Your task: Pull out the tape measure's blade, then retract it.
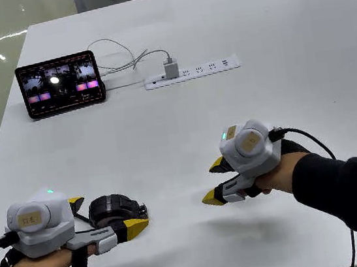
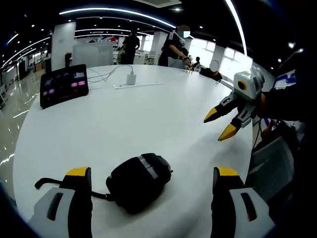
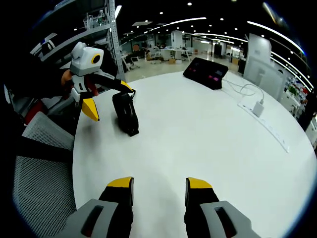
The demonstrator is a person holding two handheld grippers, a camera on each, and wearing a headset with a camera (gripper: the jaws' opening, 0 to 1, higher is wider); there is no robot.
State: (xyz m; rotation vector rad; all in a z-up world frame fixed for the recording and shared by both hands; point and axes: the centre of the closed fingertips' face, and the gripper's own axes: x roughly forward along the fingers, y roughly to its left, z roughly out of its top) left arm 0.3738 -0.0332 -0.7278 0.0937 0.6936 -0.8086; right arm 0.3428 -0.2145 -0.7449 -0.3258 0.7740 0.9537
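Note:
A black tape measure [image 1: 113, 210] lies on the white table [image 1: 165, 135] at the near left, its blade not drawn out. My left gripper [image 1: 105, 214] is open, with one yellow-tipped jaw on each side of the case and a gap to both. From the left gripper view the tape measure [image 2: 140, 181] sits between the wide-set jaws of the left gripper [image 2: 151, 173], its black strap [image 2: 47, 182] trailing left. My right gripper [image 1: 214, 181] hovers open to the right, holding nothing. The right gripper view shows the right gripper [image 3: 159, 183] pointing toward the tape measure [image 3: 125, 111].
A tablet [image 1: 61, 83] with a lit screen stands at the back left. A white power strip [image 1: 191, 72] with a charger and cables lies beside it. The table's near edge is close to both hands. A mesh chair [image 3: 44, 163] stands by the table edge.

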